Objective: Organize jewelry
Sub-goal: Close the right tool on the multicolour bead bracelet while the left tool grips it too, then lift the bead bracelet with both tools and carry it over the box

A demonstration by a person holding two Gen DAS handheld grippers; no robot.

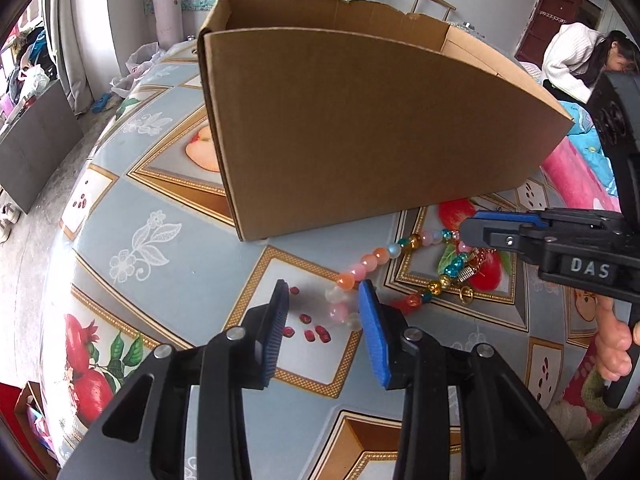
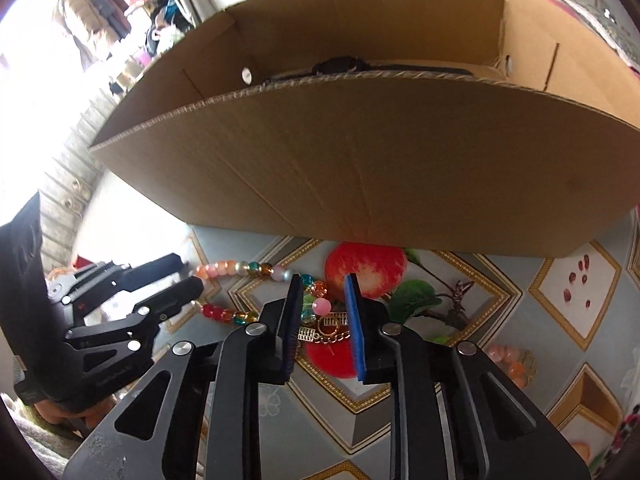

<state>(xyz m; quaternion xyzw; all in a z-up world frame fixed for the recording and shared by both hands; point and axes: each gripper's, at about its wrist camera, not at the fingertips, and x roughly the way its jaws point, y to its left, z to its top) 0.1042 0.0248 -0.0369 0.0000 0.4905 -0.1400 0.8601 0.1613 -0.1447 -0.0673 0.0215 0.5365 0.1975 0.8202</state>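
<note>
A colourful bead necklace (image 1: pixel 384 256) lies on the patterned tablecloth in front of a cardboard box (image 1: pixel 360 128). It also shows in the right wrist view (image 2: pixel 228 269). My left gripper (image 1: pixel 324 292) is open, with the necklace's pale beads (image 1: pixel 340 312) between its fingers. My right gripper (image 2: pixel 322 286) is open over the necklace's other end, where a pink bead (image 2: pixel 322 306) and gold chain charms (image 2: pixel 324 332) lie between its fingers. The right gripper shows in the left wrist view (image 1: pixel 480 228). The box (image 2: pixel 360 168) holds a dark item (image 2: pixel 340 66).
The tablecloth (image 1: pixel 160 240) has fruit and flower prints. Another bead bracelet (image 2: pixel 510 360) lies to the right of my right gripper. A pink blanket (image 1: pixel 572 172) and a seated person (image 1: pixel 580 60) are beyond the table at right. A dark board (image 1: pixel 36 148) stands at left.
</note>
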